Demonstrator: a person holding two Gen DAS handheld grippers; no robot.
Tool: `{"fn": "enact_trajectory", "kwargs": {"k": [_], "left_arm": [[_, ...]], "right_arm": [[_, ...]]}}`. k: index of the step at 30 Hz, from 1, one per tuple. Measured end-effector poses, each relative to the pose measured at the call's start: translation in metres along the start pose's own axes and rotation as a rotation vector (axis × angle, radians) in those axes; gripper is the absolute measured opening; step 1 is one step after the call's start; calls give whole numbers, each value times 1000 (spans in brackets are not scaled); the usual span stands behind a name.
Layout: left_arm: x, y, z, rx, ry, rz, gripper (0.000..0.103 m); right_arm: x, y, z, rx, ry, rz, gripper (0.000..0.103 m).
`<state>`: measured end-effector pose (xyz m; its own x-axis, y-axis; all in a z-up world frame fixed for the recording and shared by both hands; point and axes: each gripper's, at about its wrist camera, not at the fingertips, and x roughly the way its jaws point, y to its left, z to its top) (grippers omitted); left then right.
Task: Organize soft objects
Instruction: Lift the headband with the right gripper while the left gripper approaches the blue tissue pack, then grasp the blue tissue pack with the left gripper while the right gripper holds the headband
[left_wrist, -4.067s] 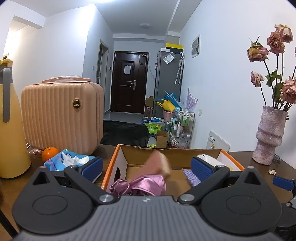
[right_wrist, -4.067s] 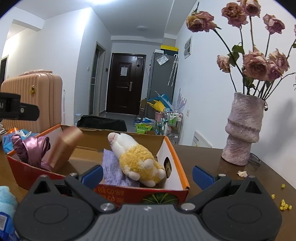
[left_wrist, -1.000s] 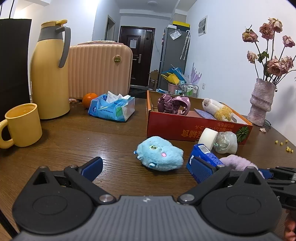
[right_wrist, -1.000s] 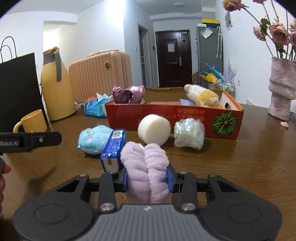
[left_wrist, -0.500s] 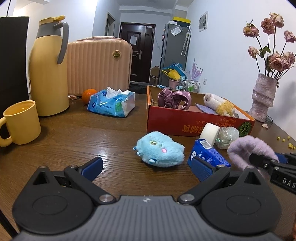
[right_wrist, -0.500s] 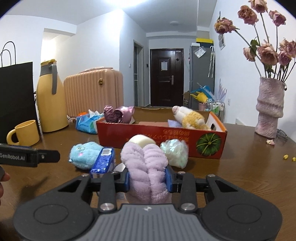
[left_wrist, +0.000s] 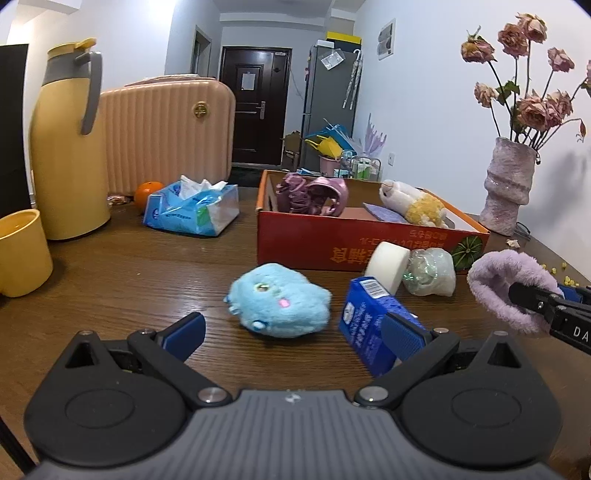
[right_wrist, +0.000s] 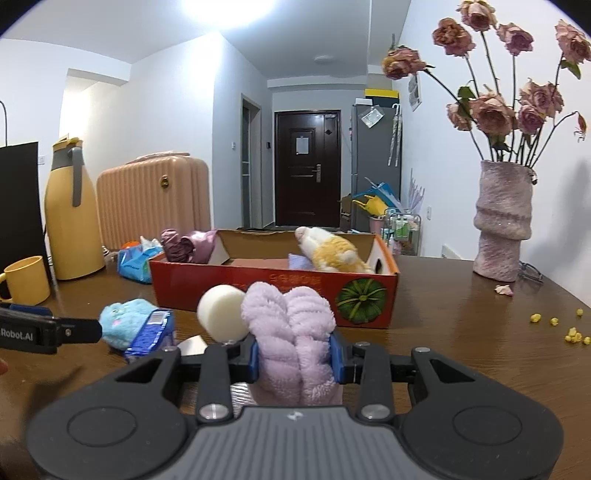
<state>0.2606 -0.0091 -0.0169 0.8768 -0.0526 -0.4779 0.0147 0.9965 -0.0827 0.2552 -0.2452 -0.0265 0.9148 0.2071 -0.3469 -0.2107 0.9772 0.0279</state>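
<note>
Pinching the lilac fleece bundle (right_wrist: 291, 332), the right tongs (right_wrist: 293, 354) face the red box (right_wrist: 273, 291) straight ahead; left tongs (left_wrist: 291, 332) spread, empty.

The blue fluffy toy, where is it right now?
In the left wrist view the blue fluffy toy lies on the wooden table, in front of the red box and just left of the blue packet.

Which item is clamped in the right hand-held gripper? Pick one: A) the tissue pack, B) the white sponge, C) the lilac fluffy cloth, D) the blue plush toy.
C: the right hand-held gripper has its blue pads pressed on both sides of the lilac fluffy cloth.
</note>
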Motion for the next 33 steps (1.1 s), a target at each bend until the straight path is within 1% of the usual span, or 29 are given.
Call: {"fn": "enact_trajectory", "kwargs": {"k": [3,8,14,19,24,31,33], "left_arm": [[4,-9,0,11,7,-6,103],[11,-23,0,16,28,-39,103],[23,-44,0,44,62,-51,103],[35,-59,0,55,74,-33,103],[44,-72,1,70,66,11,103],[56,-72,3,62,78,25,103],[60,-69,4,52,88,23,100]], "right_arm": [[-2,-7,0,7,-5,-13,34],[-5,-19,1,17,-17,-31,34],[-10,-33,1,31,-32,-45,35],[-13,-40,2,51,-40,-52,35],[-14,-39,1,48,-46,-52,35],[-11,-38,-1,44,-32,-59,35],[-10,-37,-1,43,-30,-64,35]]}}
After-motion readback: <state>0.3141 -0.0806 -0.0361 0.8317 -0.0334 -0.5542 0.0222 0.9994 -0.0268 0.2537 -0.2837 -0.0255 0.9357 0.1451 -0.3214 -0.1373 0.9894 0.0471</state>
